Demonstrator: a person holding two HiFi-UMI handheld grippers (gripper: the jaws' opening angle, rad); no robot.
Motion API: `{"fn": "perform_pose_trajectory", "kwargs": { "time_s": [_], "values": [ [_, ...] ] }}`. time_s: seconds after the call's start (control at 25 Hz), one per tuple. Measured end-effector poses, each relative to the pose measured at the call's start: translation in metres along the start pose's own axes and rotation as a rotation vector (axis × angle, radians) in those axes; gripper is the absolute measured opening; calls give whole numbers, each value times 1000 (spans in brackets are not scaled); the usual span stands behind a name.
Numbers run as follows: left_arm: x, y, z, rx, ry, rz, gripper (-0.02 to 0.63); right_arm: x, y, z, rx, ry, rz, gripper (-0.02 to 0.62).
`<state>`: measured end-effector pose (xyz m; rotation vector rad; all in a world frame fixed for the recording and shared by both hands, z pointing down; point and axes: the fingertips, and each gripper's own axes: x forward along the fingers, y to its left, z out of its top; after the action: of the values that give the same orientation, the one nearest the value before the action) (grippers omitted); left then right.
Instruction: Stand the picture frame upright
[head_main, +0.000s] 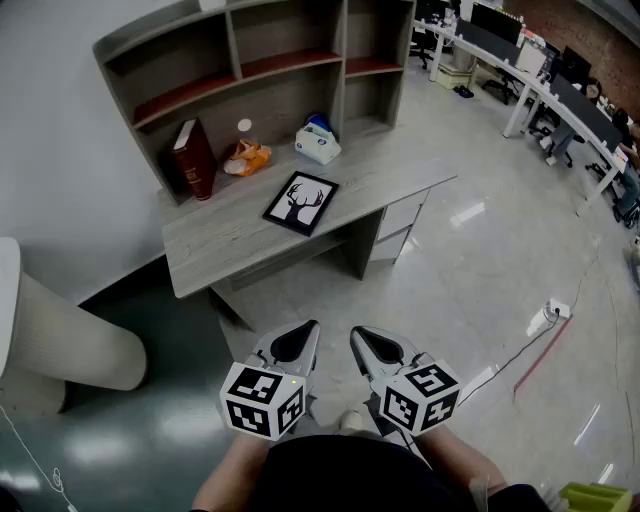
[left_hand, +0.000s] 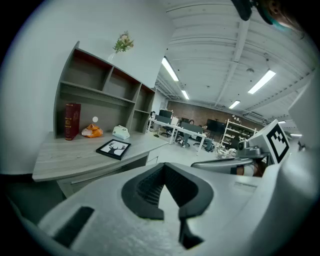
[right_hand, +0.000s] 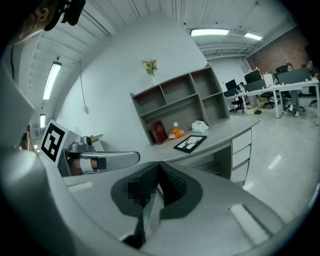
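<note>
A black picture frame (head_main: 300, 203) with a deer silhouette lies flat on the grey desk (head_main: 230, 245), near its front edge. It also shows in the left gripper view (left_hand: 113, 148) and the right gripper view (right_hand: 190, 143). Both grippers hang side by side well short of the desk, over the floor. My left gripper (head_main: 303, 333) (left_hand: 162, 167) is shut with nothing in it. Beside it, my right gripper (head_main: 362, 337) (right_hand: 158, 167) is also shut and empty. Each carries a marker cube.
On the desk behind the frame stand a red book (head_main: 194, 159), an orange bag (head_main: 247, 157) and a white tissue box (head_main: 318, 142), below a shelf unit (head_main: 260, 60). A beige seat (head_main: 60, 340) sits at left. A cable and power strip (head_main: 548, 313) lie on the floor at right.
</note>
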<state>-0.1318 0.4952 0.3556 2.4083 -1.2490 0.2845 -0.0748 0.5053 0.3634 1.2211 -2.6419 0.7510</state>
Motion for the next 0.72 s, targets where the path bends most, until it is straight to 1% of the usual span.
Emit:
{"fn": "perform_pose_trajectory", "kwargs": {
  "time_s": [0.2, 0.52, 0.72],
  "values": [
    [2, 7, 0, -7, 2, -12, -5, 7, 1, 1, 46, -12, 16, -3],
    [4, 20, 1, 1, 20, -25, -5, 24, 4, 1, 32, 6, -2, -3],
    [8, 38, 4, -2, 31, -19, -5, 37, 3, 2, 32, 22, -17, -3]
  ]
}}
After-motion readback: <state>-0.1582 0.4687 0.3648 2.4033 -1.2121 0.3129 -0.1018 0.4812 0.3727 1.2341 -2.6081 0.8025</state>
